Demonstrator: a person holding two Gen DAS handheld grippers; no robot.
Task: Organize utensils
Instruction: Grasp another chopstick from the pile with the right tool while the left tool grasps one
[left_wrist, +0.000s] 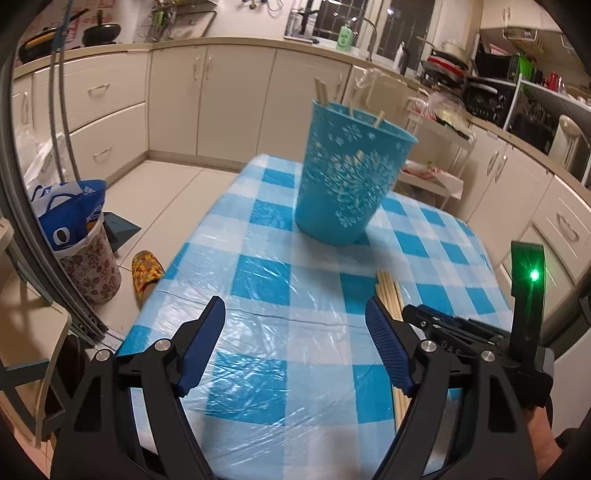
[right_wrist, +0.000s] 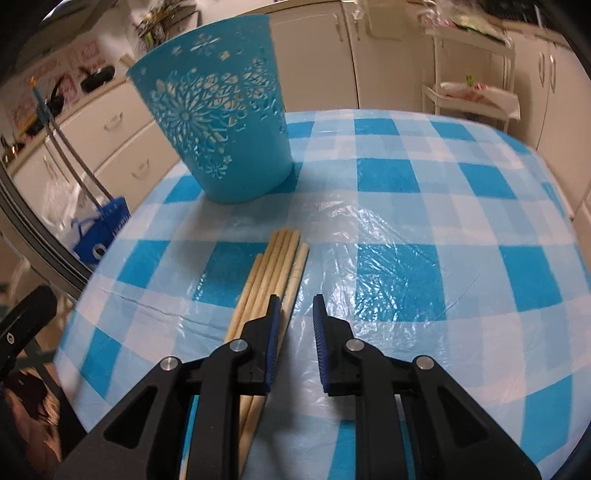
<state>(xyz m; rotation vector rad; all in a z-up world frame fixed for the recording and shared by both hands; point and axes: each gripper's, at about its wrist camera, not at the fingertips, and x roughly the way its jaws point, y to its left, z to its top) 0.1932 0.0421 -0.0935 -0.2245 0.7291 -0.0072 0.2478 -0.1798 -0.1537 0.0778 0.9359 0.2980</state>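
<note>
A blue cut-out bin (left_wrist: 351, 177) stands upright on the checked table (left_wrist: 258, 280), with a few chopstick ends (left_wrist: 320, 90) poking above its rim. More chopsticks (right_wrist: 273, 273) lie bundled on the cloth near the bin. The left gripper (left_wrist: 295, 325) gapes wide over bare cloth. The right gripper (right_wrist: 295, 325) hangs over the bundle, jaws narrowly apart, gripping nothing.

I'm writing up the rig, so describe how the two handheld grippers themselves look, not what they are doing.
Both the left gripper and right gripper have black plastic linkage arms with triangular cut-outs and round silver pivot pins. Their fingers carry ribbed dark blue pads. In the left wrist view, the right gripper's body bears an upright black piece with a glowing green light and pale lettering too small to read. No cables or sleeves show.
</note>
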